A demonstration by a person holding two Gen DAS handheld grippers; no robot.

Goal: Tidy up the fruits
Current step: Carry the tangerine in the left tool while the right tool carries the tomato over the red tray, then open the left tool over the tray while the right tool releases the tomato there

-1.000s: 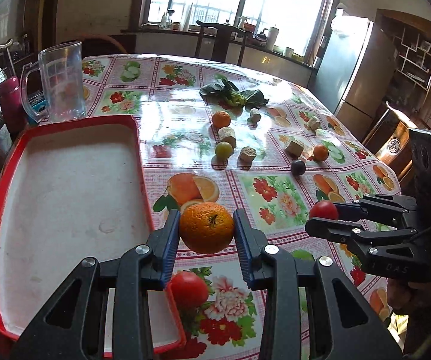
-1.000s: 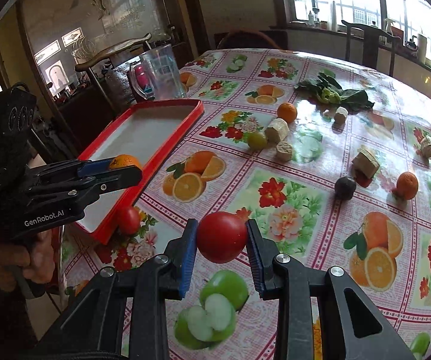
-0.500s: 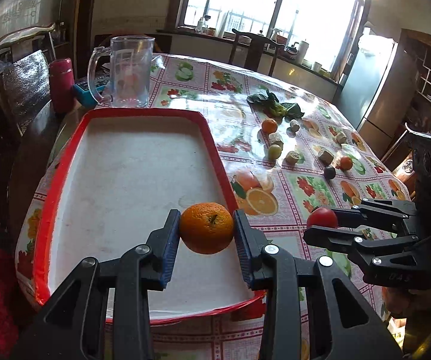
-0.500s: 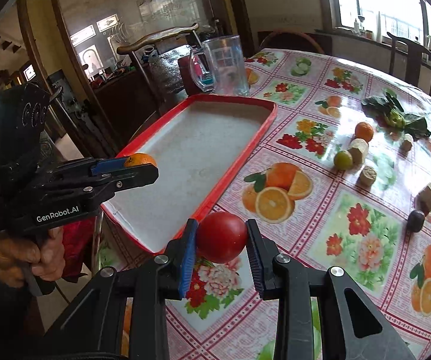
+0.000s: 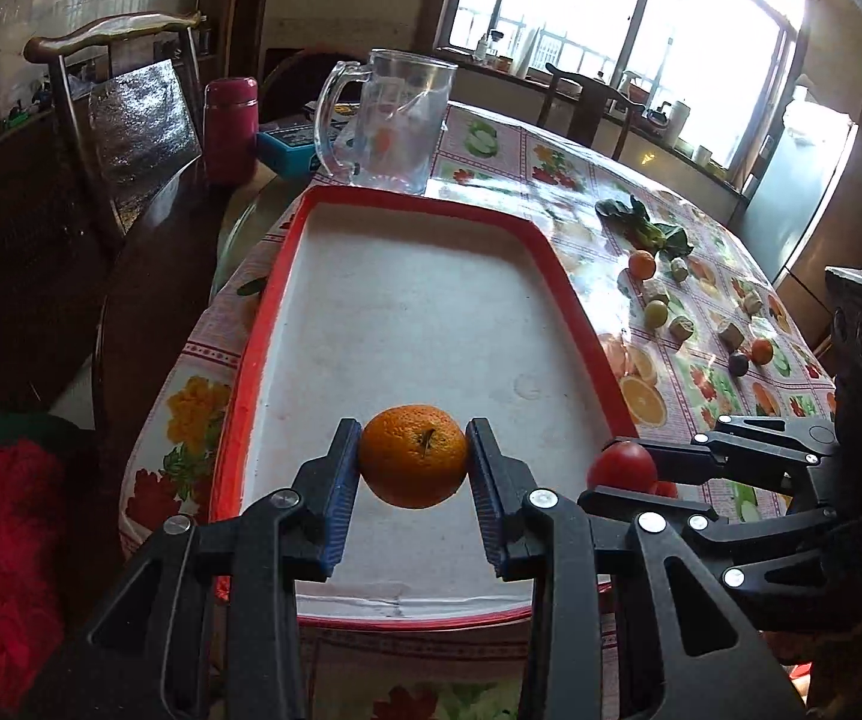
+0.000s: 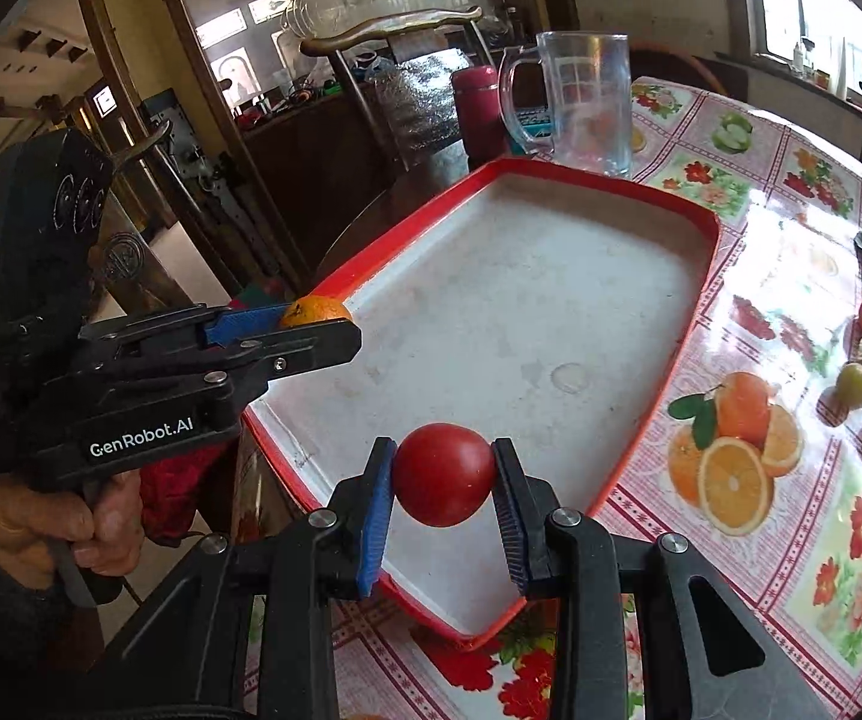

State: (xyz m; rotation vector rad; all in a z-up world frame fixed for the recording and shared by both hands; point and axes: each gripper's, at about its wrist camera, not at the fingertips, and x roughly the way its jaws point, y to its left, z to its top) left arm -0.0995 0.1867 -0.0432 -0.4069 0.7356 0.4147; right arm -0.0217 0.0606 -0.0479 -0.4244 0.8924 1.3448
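The left gripper [image 5: 413, 462] is clamped on an orange [image 5: 413, 455], held above the near end of the red-rimmed tray [image 5: 575, 312]. The right gripper [image 6: 443, 480] is clamped on a red tomato [image 6: 443, 474], held above the tray's near corner. The tray floor is seen bare, so 0 fruits are judged placed; 2 are in transit. Left on the desk [image 6: 791, 252] beyond the tray: 2 small oranges, a green fruit [image 5: 657, 312], a dark fruit [image 5: 738, 363], several pale chunks and leafy greens [image 5: 647, 228]. The job is judged early. The tray interior offers wide open room. The raised rim must be cleared on descent. A glass mug [image 5: 389, 120] stands just beyond the far rim. The 2 grippers sit close side by side.
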